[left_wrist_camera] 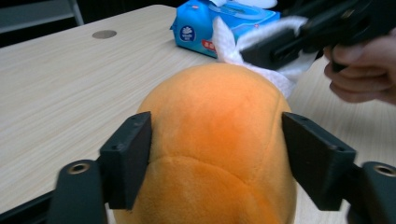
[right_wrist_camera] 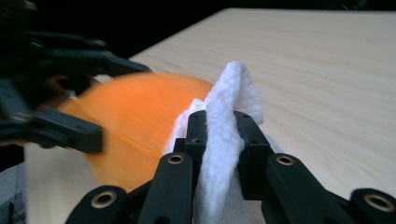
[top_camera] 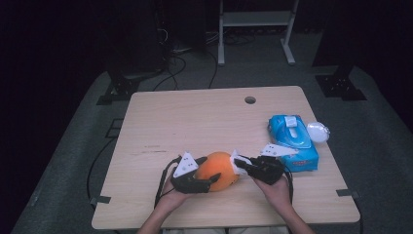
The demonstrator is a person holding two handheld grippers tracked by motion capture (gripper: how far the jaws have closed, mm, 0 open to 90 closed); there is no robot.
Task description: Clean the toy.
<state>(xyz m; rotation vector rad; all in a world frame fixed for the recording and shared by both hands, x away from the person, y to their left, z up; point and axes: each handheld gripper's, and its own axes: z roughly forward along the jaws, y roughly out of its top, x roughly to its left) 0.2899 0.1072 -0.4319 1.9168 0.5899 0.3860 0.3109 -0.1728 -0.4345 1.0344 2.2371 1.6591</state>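
The round orange plush toy (top_camera: 220, 170) is sitting near the front of the pale wooden worktop (top_camera: 195, 122). The left gripper (left_wrist_camera: 217, 158) is bracketing it, fingers (left_wrist_camera: 128, 156) half-open at its flanks, contact unclear. The right gripper (right_wrist_camera: 219, 135) is pinching one white wipe (right_wrist_camera: 229, 107) tight, wipe touching the toy's right side. One blue wipes pack (top_camera: 293, 141) is lying further right.

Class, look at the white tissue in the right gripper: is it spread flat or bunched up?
Bunched up. The white paper tissue stands crumpled in folds, pinched between the right gripper's black jaws, beside the orange plush toy.
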